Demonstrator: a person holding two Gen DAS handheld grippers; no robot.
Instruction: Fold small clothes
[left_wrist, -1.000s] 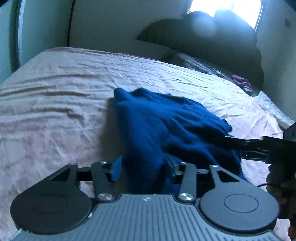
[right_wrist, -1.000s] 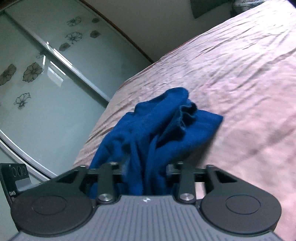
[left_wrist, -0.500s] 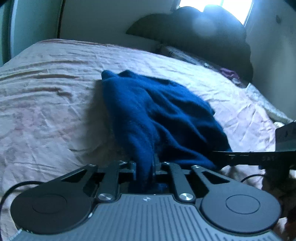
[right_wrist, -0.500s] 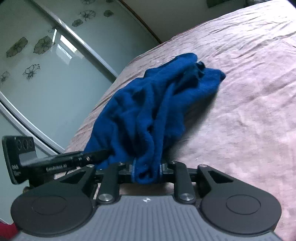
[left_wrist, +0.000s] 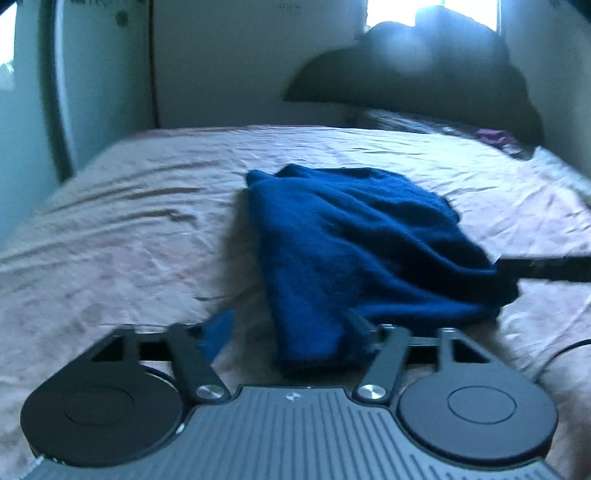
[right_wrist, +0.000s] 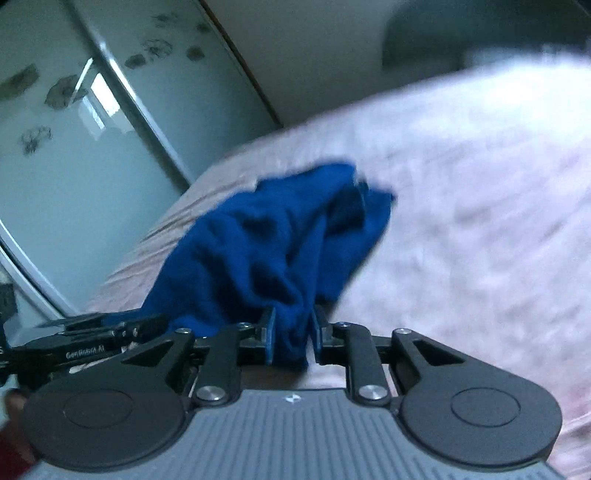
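Bed (left_wrist: 129, 229) is carrying the bunched blue knit garment (left_wrist: 354, 236); left tongs (left_wrist: 288, 332) are opening, letting go, right tongs (right_wrist: 291, 336) loosening around a fold

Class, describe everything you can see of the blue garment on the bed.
The blue garment is dark blue, soft and knit-looking, lying crumpled in loose folds on the wrinkled pink bedsheet. Its near edge hangs between the pads of the right claw, whose jaws are opening a little. The left claw is opening wide, with one corner of the cloth lying between its pads, the left pad clear of it.
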